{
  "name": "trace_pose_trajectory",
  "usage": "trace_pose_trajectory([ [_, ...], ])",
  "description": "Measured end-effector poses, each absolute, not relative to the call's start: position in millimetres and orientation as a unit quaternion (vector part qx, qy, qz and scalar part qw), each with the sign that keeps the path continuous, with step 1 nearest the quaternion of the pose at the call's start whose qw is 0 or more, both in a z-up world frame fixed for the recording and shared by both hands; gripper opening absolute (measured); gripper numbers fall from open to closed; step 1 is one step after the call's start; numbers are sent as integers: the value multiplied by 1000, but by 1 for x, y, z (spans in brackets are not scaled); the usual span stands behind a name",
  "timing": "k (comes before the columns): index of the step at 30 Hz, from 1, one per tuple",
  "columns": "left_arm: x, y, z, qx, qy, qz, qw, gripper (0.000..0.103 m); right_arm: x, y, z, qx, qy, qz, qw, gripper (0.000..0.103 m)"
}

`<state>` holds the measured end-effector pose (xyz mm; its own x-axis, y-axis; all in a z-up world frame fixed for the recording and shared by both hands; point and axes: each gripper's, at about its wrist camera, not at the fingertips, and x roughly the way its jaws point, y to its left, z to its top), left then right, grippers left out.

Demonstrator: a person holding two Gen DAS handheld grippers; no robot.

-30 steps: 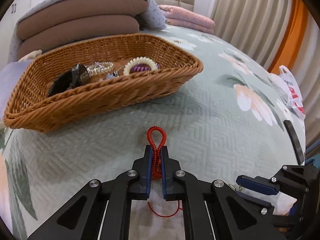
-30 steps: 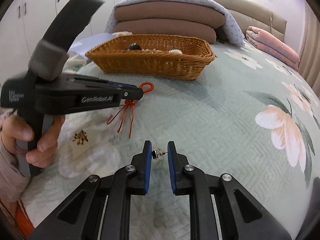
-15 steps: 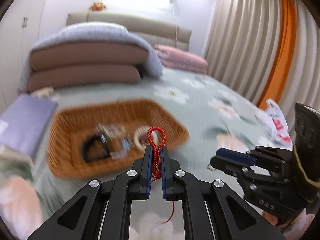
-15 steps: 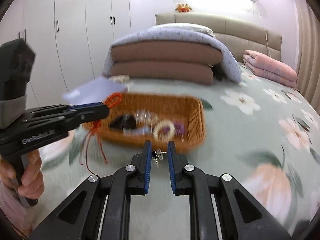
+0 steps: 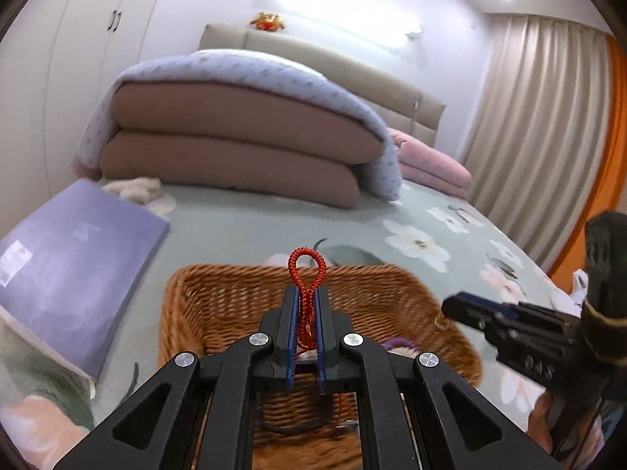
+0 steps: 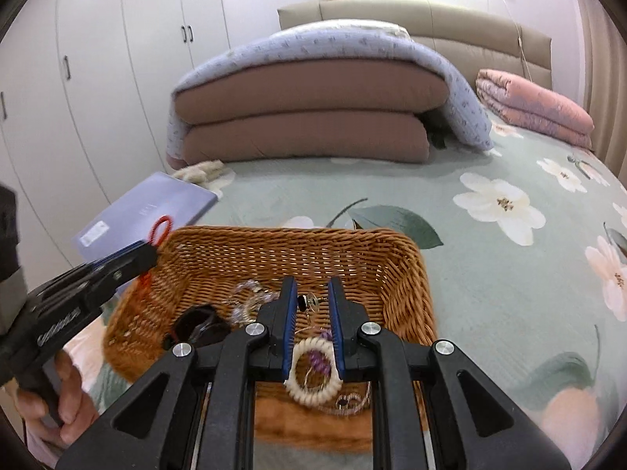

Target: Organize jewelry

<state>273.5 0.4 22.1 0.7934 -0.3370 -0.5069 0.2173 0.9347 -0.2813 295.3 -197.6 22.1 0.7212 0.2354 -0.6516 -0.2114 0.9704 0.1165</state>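
Right wrist view shows the right gripper (image 6: 310,303) above the wicker basket (image 6: 407,274), its fingers clamped on a small earring (image 6: 307,302) with a dark stone. Left wrist view shows the left gripper (image 5: 307,313) also over the basket (image 5: 392,286), closed on a red cord (image 5: 307,274) whose loop stands above the fingertips while its tails hang below. Already in the basket: a cream coil band (image 6: 313,368) around purple beads, a dark object (image 6: 202,327) near the left wall, and a clear chain-like piece (image 6: 250,301). Judged progress: most items are collected; the two held pieces are positioned for release and remain to be dropped. Limits of view: the basket's near wall is blurred, the cord's lower end is hidden behind the gripper body, and the small metal items under the coil band cannot be identified. Whether any jewelry remains on the bedspread (image 6: 490,274) outside the frame cannot be determined.
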Motion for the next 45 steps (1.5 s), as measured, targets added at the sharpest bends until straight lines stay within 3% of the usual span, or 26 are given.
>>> trace_pose_trajectory([
  [8,286,-1,3,-81,304,-112,943,8,315,-199,-8,61,398,130,906,20],
  [11,286,-3,0,-82,311,-113,940,12,312,-205,-7,75,396,135,905,28],
  [14,283,-2,1,-85,314,-123,938,29,303,-210,-2,80,389,138,907,30],
  [16,276,-4,4,-84,311,-125,939,52,293,-212,2,88,388,148,906,30],
  [19,262,-6,11,-80,301,-135,941,53,266,-215,10,88,378,160,908,31],
  [21,251,-8,18,-76,296,-141,942,53,247,-215,16,84,371,165,910,41],
  [26,205,-9,39,-70,279,-159,944,55,191,-218,32,79,344,179,919,46],
  [32,133,-11,57,-60,258,-153,952,73,112,-221,38,56,295,154,941,69],
  [40,53,-11,18,-83,260,-103,957,77,45,-227,11,15,255,79,964,72],
  [45,41,-26,-6,-20,253,-52,966,77,42,-232,5,7,251,65,966,72],
])
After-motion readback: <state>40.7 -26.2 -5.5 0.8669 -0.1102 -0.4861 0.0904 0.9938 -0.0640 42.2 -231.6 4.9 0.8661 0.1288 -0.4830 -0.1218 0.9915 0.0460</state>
